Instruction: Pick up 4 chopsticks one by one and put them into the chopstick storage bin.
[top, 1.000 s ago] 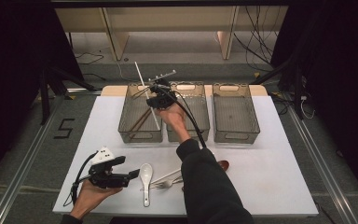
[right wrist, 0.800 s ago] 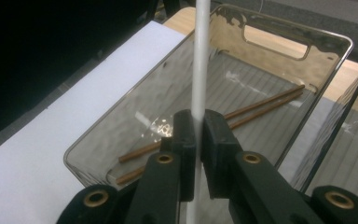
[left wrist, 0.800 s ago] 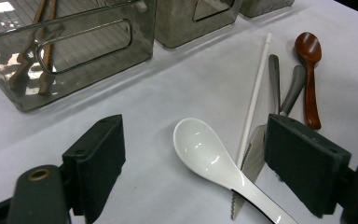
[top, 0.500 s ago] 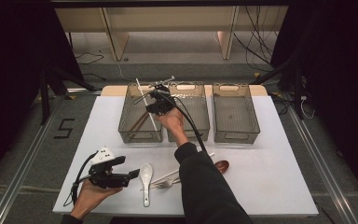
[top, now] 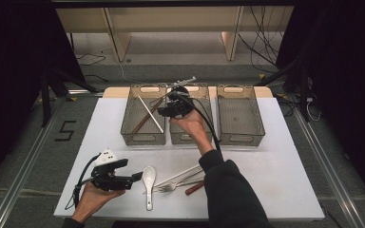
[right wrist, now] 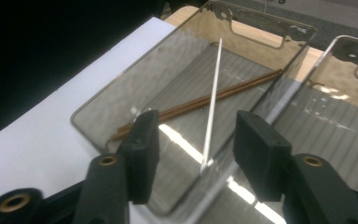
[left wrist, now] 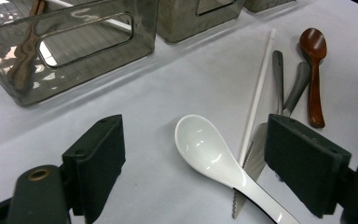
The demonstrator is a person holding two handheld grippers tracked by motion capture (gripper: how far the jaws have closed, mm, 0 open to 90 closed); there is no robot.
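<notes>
My right gripper (top: 167,110) hovers open over the left smoky bin (top: 142,138), near its wall shared with the middle bin (top: 190,137). In the right gripper view a white chopstick (right wrist: 212,107) lies slanted in that bin across a pair of brown chopsticks (right wrist: 200,103), free between the parted jaws of the right gripper (right wrist: 198,119). My left gripper (top: 135,176) rests low at the table's front left, open. Its jaws straddle a white ceramic spoon (left wrist: 209,154) without touching it.
Beside the white spoon (top: 148,180) lie a second white chopstick (left wrist: 258,88), a serrated knife (left wrist: 249,163), grey-handled cutlery (left wrist: 298,86) and a brown wooden spoon (left wrist: 313,60). A third bin (top: 240,137) stands at the right. Bare white table (top: 275,171) lies to the right.
The right gripper held the white chopstick raised over the bins; it has come down and let go, and the chopstick now lies in the left bin. The left gripper stayed put.
</notes>
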